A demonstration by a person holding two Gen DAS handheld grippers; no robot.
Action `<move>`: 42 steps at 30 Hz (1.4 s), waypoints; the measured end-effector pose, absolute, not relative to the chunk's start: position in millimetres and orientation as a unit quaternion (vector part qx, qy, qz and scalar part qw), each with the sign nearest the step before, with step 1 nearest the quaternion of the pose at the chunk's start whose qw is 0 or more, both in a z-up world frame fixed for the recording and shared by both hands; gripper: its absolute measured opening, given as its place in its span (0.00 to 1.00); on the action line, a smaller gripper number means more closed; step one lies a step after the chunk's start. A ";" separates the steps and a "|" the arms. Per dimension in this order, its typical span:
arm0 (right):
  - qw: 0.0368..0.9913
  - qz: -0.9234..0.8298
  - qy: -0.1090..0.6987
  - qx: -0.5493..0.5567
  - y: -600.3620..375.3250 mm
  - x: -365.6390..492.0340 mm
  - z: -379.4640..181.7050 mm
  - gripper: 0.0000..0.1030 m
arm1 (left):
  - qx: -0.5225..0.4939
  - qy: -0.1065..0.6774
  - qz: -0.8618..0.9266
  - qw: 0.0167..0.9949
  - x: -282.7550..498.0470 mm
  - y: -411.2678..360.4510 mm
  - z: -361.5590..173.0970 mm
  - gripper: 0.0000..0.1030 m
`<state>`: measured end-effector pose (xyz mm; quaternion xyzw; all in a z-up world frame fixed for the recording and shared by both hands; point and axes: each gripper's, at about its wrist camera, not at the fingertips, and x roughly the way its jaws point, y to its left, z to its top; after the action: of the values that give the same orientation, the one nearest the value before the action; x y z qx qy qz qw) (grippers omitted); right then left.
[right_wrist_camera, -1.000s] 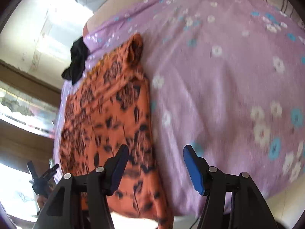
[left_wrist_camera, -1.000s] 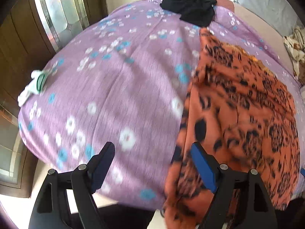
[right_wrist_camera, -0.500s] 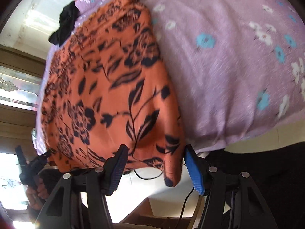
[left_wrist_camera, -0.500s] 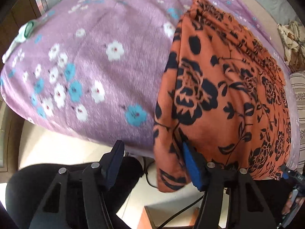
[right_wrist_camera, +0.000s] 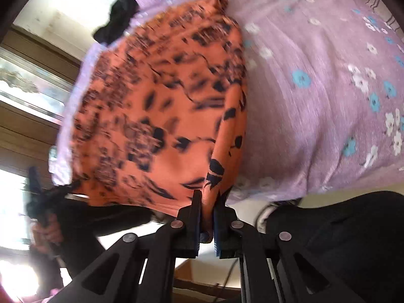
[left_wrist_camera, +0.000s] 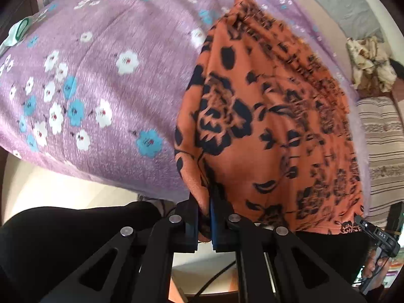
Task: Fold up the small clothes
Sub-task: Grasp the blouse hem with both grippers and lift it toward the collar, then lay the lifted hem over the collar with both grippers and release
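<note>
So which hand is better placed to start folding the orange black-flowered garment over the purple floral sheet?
Neither clearly: the left gripper and right gripper are each shut on a near corner of the orange black-flowered garment, at the edge of the purple floral sheet. The fold probably needs both together.

Garment on bedspread

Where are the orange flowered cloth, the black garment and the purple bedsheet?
orange flowered cloth (left_wrist_camera: 277,131), left wrist view, its middle
black garment (right_wrist_camera: 116,17), right wrist view, its bunched middle
purple bedsheet (left_wrist_camera: 113,88), left wrist view, bare flowered part
</note>
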<state>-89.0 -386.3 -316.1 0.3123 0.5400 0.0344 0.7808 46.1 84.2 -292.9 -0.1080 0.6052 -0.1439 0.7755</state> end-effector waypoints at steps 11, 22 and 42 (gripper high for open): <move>0.810 0.107 0.413 0.403 -414.5 -54.8 -237.3 0.08 | -0.159 0.530 -0.237 0.799 92.1 103.2 -184.2 0.07; 0.849 0.066 0.325 0.412 -494.9 71.5 -168.6 0.08 | -0.181 0.511 -0.243 0.804 268.2 65.9 -133.2 0.07; 0.763 -0.023 0.286 0.580 -607.5 260.0 -352.7 0.11 | -0.323 0.516 -0.163 0.776 455.3 35.8 -267.3 0.09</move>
<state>260.0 -607.5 -352.8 0.5799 0.2857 -0.0234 0.7626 455.3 35.8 -267.3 -0.3234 0.5162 -0.1633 0.7761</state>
